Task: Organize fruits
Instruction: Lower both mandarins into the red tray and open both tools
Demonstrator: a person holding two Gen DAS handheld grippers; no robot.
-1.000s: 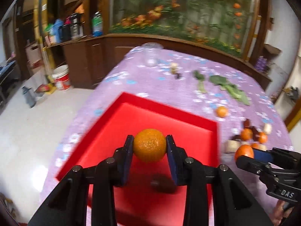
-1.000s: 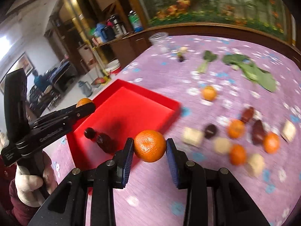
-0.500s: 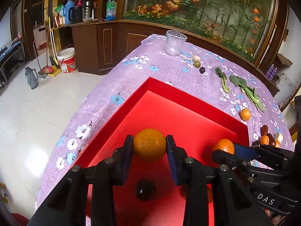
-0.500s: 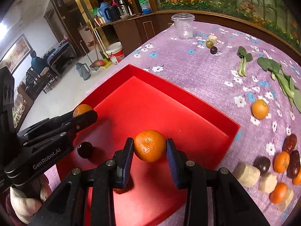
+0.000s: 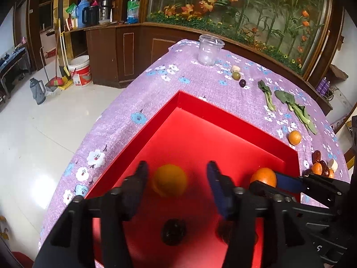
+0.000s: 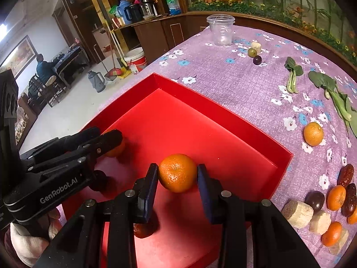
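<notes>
A red tray [image 5: 234,116] [image 6: 223,116] lies on the purple flowered table. My left gripper [image 5: 177,178] is open over the tray; a blurred orange [image 5: 169,183] sits loose between its spread fingers, just let go. My right gripper [image 6: 177,178] is shut on a second orange [image 6: 177,172] and holds it above the tray floor; it also shows in the left wrist view [image 5: 264,177]. A dark plum [image 5: 173,234] lies in the tray below the left gripper. A reddish-brown fruit [image 6: 142,229] lies under the right fingers.
Right of the tray lie a lone orange [image 6: 313,133], a cluster of small oranges, dates and pale chunks [image 6: 330,203], and green leaves [image 6: 334,93]. A clear plastic cup [image 6: 221,30] and grapes [image 6: 254,54] stand at the far end. The table edge drops to the floor at left.
My left gripper has opened and let go of its orange, which drops toward the tray floor. My right gripper has moved further over the tray with its orange.
</notes>
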